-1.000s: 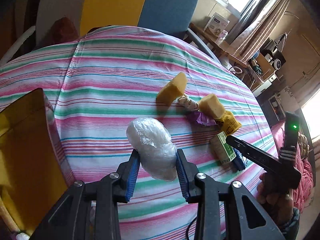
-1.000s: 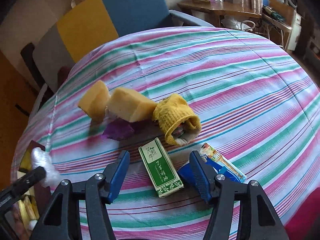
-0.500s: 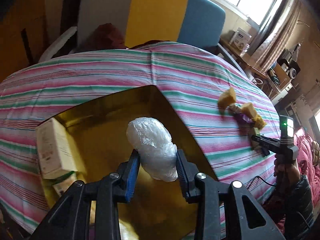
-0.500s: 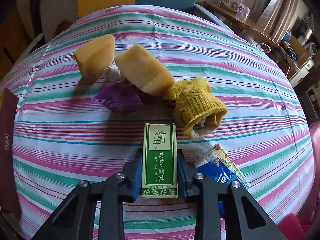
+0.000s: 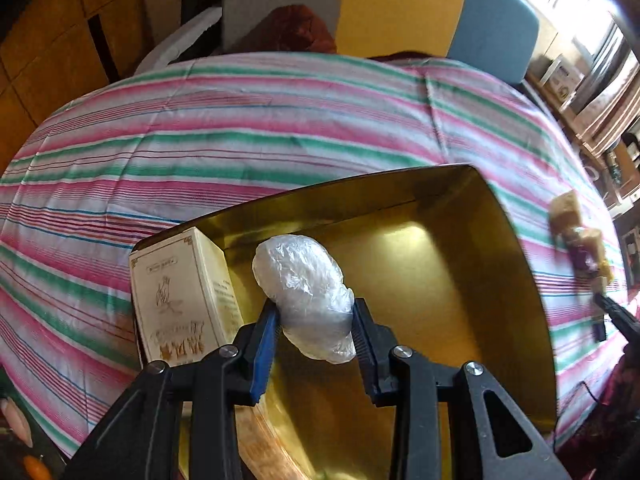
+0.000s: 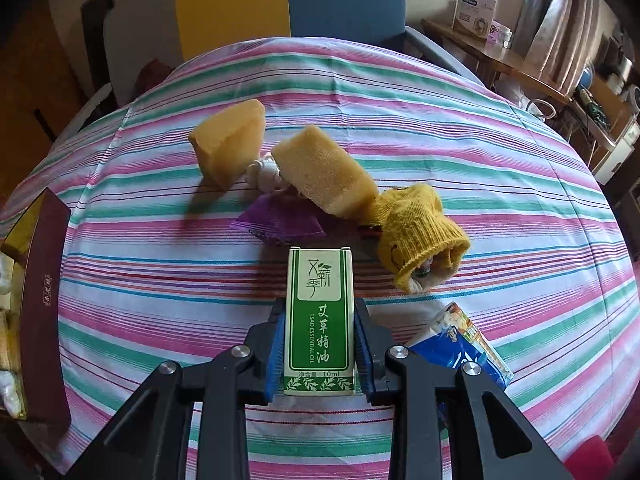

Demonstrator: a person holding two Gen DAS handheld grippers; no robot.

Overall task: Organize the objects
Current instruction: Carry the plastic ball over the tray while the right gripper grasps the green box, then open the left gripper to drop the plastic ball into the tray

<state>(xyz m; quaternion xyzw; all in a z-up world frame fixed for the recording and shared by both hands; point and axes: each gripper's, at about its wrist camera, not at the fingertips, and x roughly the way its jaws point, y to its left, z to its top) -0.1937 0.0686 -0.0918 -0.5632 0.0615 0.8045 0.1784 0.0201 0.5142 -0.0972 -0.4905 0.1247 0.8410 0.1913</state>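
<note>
In the left wrist view, the left hand-held gripper (image 5: pixel 313 334) sits in the lower middle of the frame, its blue-padded jaws closed onto a crumpled clear plastic bag bundle (image 5: pixel 305 294). The bundle hangs over the inside of a gold-lined box (image 5: pixel 516 280) that fills the lower right of the frame. A cream carton (image 5: pixel 180 300) with a line drawing on its face stands upright against the box's left wall, just beside the bundle. The box rests on a counter covered with a pink, green and white striped cloth (image 5: pixel 240 132). At the far right edge, blurred, lie yellowish sponge pieces, with the tip of the other gripper below them.

In the right wrist view, the right hand-held gripper (image 6: pixel 320 350) occupies the lower middle, its jaws pressed against both long sides of a green and white essential oil box (image 6: pixel 320 320) marked "10ml". The box points away from the camera; whether it rests on the cloth or is just off it cannot be told. Just beyond its far end lies a purple pouch (image 6: pixel 280 220). Above that, near the frame's middle, are two yellow sponge blocks, a left one (image 6: pixel 228 146) and a right one (image 6: pixel 324 176), with a small white item (image 6: pixel 264 172) between them. A yellow knitted sock (image 6: pixel 416 232) lies right of the pouch. A blue packet (image 6: pixel 460 350) lies at lower right, just beside the gripper's right finger. At the left edge, the dark red wall of the box (image 6: pixel 44 304) shows.
</note>
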